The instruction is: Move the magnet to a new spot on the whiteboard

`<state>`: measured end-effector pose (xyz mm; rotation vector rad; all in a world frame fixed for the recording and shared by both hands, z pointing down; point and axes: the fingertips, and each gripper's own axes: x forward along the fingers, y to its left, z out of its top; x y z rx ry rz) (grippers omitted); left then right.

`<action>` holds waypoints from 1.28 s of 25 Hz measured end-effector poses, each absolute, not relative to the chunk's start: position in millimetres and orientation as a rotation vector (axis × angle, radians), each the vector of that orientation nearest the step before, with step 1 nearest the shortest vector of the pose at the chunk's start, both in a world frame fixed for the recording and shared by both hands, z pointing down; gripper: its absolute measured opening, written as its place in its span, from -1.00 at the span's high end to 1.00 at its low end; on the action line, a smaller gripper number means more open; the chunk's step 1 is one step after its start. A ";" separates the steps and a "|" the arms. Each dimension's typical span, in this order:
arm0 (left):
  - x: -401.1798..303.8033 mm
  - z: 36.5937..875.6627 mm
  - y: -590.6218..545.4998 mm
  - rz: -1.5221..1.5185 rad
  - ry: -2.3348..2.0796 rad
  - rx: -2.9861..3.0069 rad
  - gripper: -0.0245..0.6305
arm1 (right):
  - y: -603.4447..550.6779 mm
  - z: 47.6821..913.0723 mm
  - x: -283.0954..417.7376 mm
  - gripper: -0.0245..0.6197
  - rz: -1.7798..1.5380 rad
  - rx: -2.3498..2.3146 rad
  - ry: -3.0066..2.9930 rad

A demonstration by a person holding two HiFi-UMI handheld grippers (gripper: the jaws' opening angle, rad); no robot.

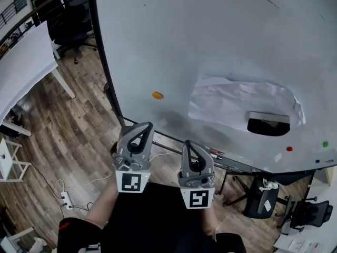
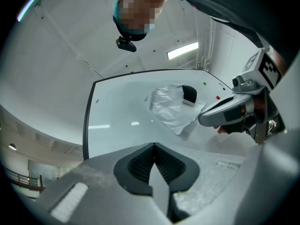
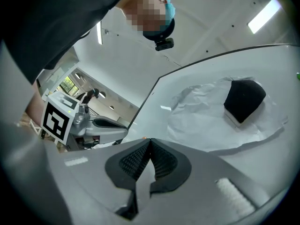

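Magnet [image 1: 157, 95], head view: we take the orange one, alone on the bare left part of the whiteboard [image 1: 210, 36], to be the task's piece. This is a judgement, since a red magnet [image 1: 289, 148] and a green magnet [image 1: 325, 144] also cling near the lower right corner. It is well apart from both grippers. The left gripper [image 1: 147, 125] and right gripper [image 1: 188, 143] are held side by side below the board's lower edge, pointing towards it and touching nothing. We judge this an approach stance, with no pick begun. A crumpled paper [image 1: 231, 99] lies flat against the board under an eraser [image 1: 268, 124], which appears to pin it there. Below are a wood floor [image 1: 79, 141] and chairs [image 1: 73, 20].

Left gripper view: the left gripper [image 2: 153, 146] has its jaws pressed together with nothing between them. Beyond them stand the whiteboard [image 2: 122, 107], paper [image 2: 171, 108] and eraser [image 2: 190, 94]. The right gripper [image 2: 202, 118] reaches in from the right. A ceiling light [image 2: 183, 50] shows overhead.

Right gripper view: the right gripper [image 3: 149, 142] likewise has its jaws closed on nothing. The paper [image 3: 201, 111] and eraser [image 3: 243, 100] fill the board [image 3: 211, 74] ahead, and the left gripper [image 3: 124, 131] sits alongside at left. We cannot pick out the orange magnet with confidence here.
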<state>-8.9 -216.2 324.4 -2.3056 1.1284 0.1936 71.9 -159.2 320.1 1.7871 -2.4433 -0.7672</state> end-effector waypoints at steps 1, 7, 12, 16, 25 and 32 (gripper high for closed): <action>-8.0 324.8 -220.0 0.200 1.123 -2.310 0.92 | -160.7 320.8 73.2 0.92 -0.764 1.797 -2.431; -3.9 326.8 -241.5 0.229 1.112 -2.333 0.92 | -167.6 328.6 78.7 0.92 -0.729 1.829 -2.361; -0.5 326.8 -255.2 0.239 1.103 -2.352 0.92 | -170.8 331.9 80.7 0.92 -0.717 1.855 -2.320; 2.4 325.1 -262.7 0.249 1.099 -2.353 0.92 | -170.5 333.8 83.3 0.92 -0.717 1.864 -2.289; 10.3 322.9 -276.2 0.241 1.069 -2.387 0.74 | -168.6 336.4 87.5 0.92 -0.697 1.906 -2.251; 13.0 323.4 -284.3 0.233 1.060 -2.413 0.60 | -165.2 337.9 91.9 0.92 -0.687 1.928 -2.215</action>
